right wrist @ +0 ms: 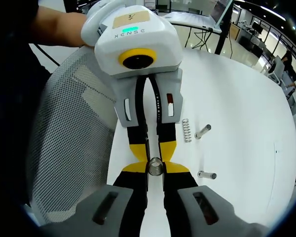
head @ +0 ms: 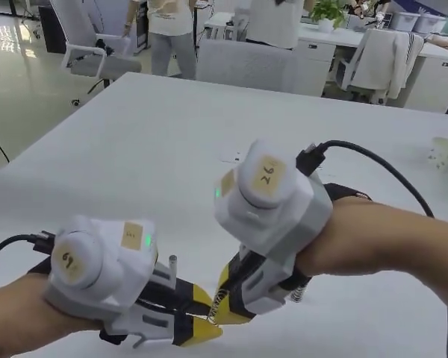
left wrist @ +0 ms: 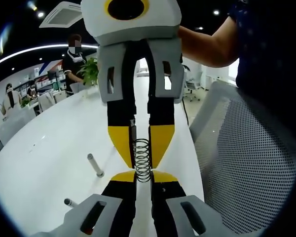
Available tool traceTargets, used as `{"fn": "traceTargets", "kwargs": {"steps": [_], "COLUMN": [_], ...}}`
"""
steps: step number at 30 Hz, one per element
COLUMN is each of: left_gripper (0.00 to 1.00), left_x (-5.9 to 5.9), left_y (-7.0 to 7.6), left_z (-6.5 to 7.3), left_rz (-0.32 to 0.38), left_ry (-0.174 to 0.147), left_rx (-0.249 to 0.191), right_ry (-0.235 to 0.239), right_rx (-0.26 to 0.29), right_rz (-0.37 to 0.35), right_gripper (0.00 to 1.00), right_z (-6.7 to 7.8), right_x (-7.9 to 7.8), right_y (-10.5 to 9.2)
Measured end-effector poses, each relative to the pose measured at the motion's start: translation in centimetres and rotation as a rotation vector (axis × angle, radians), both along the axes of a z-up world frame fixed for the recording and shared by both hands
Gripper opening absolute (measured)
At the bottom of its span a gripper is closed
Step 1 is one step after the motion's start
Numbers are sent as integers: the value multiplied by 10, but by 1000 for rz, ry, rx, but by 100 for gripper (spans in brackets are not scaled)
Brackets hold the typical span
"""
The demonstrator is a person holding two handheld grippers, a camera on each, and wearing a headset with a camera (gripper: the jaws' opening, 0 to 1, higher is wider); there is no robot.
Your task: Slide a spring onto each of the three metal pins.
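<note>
Fingers: the left gripper (left wrist: 143,178) and right gripper (right wrist: 156,169) are both pinched narrow, tip to tip, each on one end of the same spring (left wrist: 142,158).
Pin: the pin (left wrist: 132,129) sits between the right gripper's jaws, just above the coils. I cannot tell how far it reaches inside them, or whether the jaws grip it.
Waiting on the table (right wrist: 246,98): a spare spring (right wrist: 186,130) lies just beside a bare pin (right wrist: 203,131), with a second bare pin (right wrist: 207,175) apart from them.
Main risk: I judge the spring could bow sideways and jump free if I push with the tips out of line.
Second risk: a coil may snag on the pin's end, and more force would then tilt the pin.
Third risk: anything that pops loose could roll off, since the table edge is close beside the tips.
</note>
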State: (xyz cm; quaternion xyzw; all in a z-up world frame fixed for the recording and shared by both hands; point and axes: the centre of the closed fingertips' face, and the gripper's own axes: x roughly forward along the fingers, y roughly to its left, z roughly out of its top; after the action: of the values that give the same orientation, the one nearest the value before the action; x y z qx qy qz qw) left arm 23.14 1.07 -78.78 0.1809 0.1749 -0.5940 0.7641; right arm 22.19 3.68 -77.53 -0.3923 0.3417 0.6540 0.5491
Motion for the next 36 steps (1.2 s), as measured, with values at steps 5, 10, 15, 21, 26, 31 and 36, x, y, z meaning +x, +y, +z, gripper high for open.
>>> {"fn": "traceTargets", "kwargs": {"steps": [5, 10, 15, 21, 26, 31, 36], "left_gripper": [2, 3, 9, 19, 26, 36, 42], "left_x": [1, 1, 2, 7, 8, 8, 8], "left_y": [1, 2, 5, 15, 23, 31, 43], "left_z": [0, -2, -4, -3, -4, -4, -4], "left_rz": [5, 6, 20, 60, 79, 109, 147], "left_ry": [0, -1, 15, 40, 56, 76, 84], "left_rx": [1, 11, 11, -5, -6, -14, -25], "right_ry": [-3, -3, -9, -19, -22, -30, -34], "right_rx": [-5, -11, -19, -37, -37, -41, -41], "right_rz": [1, 4, 2, -6, -17, -21, -29], "right_gripper": [8, 8, 8, 8, 8, 8, 8], "right_z": [-1, 0, 1, -1, -1, 0, 2], "right_x": [1, 2, 5, 11, 15, 18, 23], "right_y": [0, 0, -2, -8, -11, -14, -16]}}
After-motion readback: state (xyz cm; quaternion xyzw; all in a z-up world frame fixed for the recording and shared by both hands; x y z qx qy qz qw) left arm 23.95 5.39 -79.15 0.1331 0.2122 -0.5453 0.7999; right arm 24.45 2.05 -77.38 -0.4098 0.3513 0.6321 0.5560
